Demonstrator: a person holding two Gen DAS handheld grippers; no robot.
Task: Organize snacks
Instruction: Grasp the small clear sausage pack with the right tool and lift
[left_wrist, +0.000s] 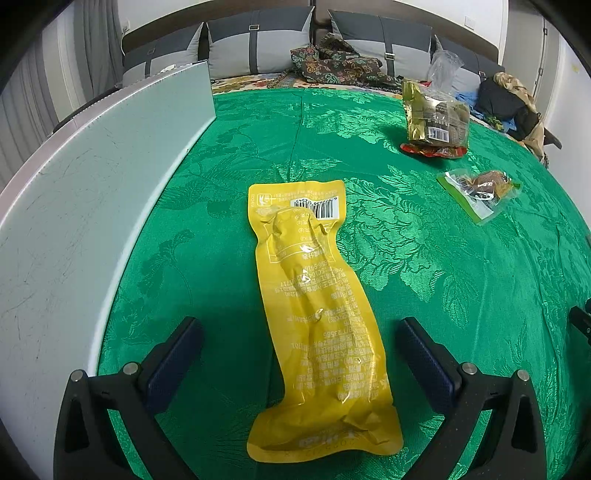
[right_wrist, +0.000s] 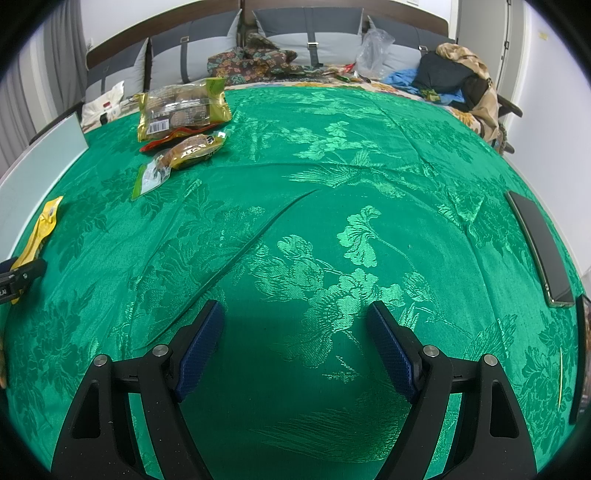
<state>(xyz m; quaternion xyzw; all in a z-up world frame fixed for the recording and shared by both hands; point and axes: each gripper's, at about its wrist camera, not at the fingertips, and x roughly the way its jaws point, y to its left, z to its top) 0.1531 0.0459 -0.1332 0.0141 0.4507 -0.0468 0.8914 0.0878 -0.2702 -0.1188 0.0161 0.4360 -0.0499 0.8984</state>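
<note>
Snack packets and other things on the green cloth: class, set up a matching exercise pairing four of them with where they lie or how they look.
Things:
1. yellow packet
2. gold bag
3. clear packet with green edge
4. black phone

Descriptions:
A. lies at the cloth's right edge
B. sits on a red packet
C. lies flat between the left gripper's open jaws
D. shows a brown snack inside

Pairs: 1-C, 2-B, 3-D, 4-A
</note>
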